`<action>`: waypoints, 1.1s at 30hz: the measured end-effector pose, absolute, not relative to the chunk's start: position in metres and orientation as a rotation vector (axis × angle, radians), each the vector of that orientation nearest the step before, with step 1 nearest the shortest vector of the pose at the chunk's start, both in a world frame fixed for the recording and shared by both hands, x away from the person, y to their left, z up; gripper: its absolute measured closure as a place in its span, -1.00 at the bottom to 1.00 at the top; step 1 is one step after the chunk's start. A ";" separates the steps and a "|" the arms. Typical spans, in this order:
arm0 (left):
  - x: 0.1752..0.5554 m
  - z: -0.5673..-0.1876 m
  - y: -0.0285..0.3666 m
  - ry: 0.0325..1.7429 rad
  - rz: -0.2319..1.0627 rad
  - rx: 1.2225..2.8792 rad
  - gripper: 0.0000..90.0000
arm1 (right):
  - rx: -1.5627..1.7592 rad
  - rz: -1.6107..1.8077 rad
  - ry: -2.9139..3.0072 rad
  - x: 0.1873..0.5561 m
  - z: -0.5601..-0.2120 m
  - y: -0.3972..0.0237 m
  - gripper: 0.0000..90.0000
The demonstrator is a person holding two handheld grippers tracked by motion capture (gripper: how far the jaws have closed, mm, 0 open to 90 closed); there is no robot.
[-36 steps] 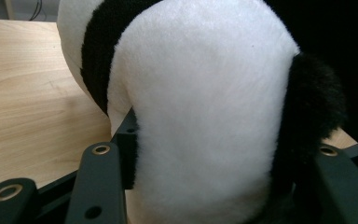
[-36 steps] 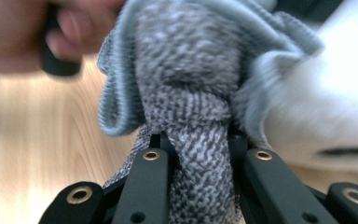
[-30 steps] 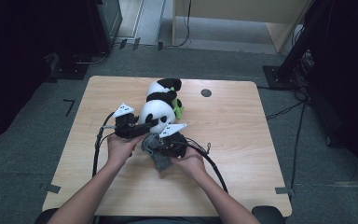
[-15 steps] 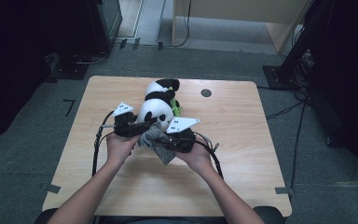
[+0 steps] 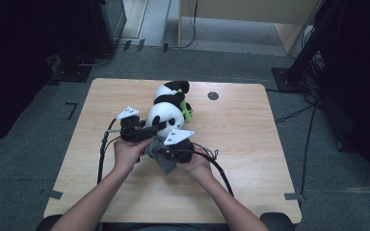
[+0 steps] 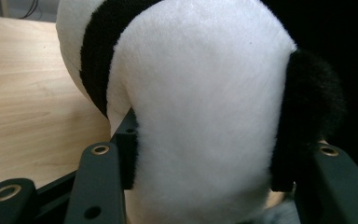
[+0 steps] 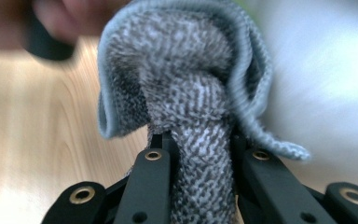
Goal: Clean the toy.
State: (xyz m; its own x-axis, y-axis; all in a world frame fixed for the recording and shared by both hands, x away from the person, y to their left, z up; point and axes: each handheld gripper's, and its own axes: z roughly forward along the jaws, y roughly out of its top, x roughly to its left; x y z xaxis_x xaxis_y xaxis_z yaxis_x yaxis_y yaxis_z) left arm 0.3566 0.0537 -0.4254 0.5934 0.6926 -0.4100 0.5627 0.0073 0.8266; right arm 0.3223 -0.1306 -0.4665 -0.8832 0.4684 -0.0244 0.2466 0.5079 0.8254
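High view: the toy panda (image 5: 166,111) lies on the desk (image 5: 250,144) near the middle of its far edge, its white head toward me and a green piece (image 5: 187,113) at its right side. My left gripper (image 5: 156,128) reaches in from the panda's left, the jaws set against the head. My right gripper (image 5: 160,154) sits just in front of the head, nearer the desk's near edge, with a grey knitted cloth (image 5: 165,162) hanging from it onto the wood. My left hand (image 5: 127,153) and my right hand (image 5: 198,161) hold the grippers, and cables (image 5: 103,154) trail toward me. A dark round hole (image 5: 213,95) marks the desk near its far right corner.

Left gripper view: my left gripper (image 6: 200,172) is clamped on the panda (image 6: 200,93); both jaws press into the white plush, one beside a black ear (image 6: 310,102). The desk's wood (image 6: 28,102) lies to the left.

Right gripper view: my right gripper (image 7: 204,161) is closed tight on the knitted cloth (image 7: 186,84), a narrow bunch of it pinched between the jaws and the rest flaring above them. The picture is blurred; the desk (image 7: 37,130) shows at left and the panda's pale plush (image 7: 321,70) at right.
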 end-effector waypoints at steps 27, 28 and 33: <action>0.345 -0.441 0.034 0.949 0.231 1.829 -0.01 | 0.747 1.570 2.271 0.334 -0.381 -0.175 0.75; 0.344 -0.441 0.032 0.943 0.243 1.848 -0.01 | 0.749 1.550 2.298 0.335 -0.384 -0.173 0.75; 0.350 -0.441 0.041 0.974 0.228 1.825 -0.02 | 0.763 1.483 2.415 0.340 -0.390 -0.174 0.75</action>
State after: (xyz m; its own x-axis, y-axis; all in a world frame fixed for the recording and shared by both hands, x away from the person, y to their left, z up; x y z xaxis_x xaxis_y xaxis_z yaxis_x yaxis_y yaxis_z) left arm 0.3497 0.0405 -0.4411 0.6563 0.7064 -0.2650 0.5151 -0.1628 0.8415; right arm 0.3402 -0.1736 -0.3896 -0.8449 0.5270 0.0914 0.3200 0.3613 0.8758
